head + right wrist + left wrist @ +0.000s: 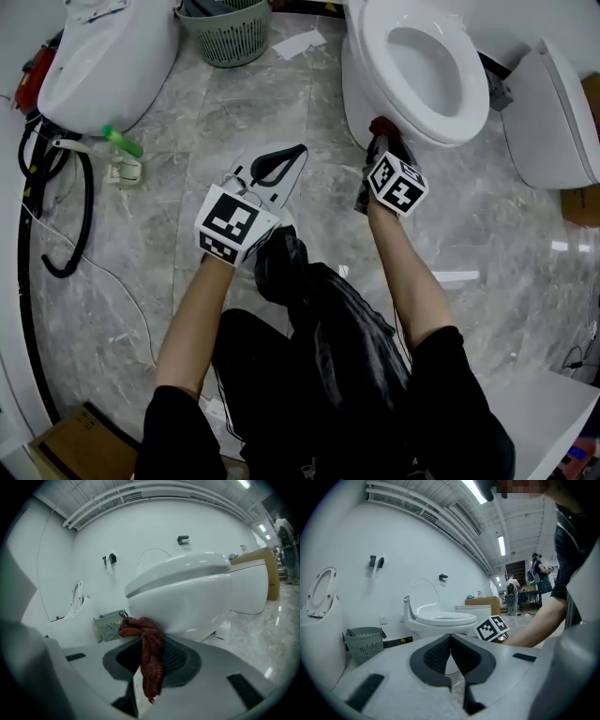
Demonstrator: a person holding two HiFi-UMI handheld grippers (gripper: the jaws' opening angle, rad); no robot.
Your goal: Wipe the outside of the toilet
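Rust-red cloth [140, 627] clamped between the right tongs [151, 649], its bunched upper end lying against the lower front of the white toilet [187, 597] bowl, below the seat rim; the loose end hangs down between the pads. Beside them and apart, the left tongs [451, 639] are clenched tip to tip on nothing, held over the grey marble floor [187, 187]. Farther left on the floor stands a green slatted basket [225, 37], next to a second white fixture [112, 56].
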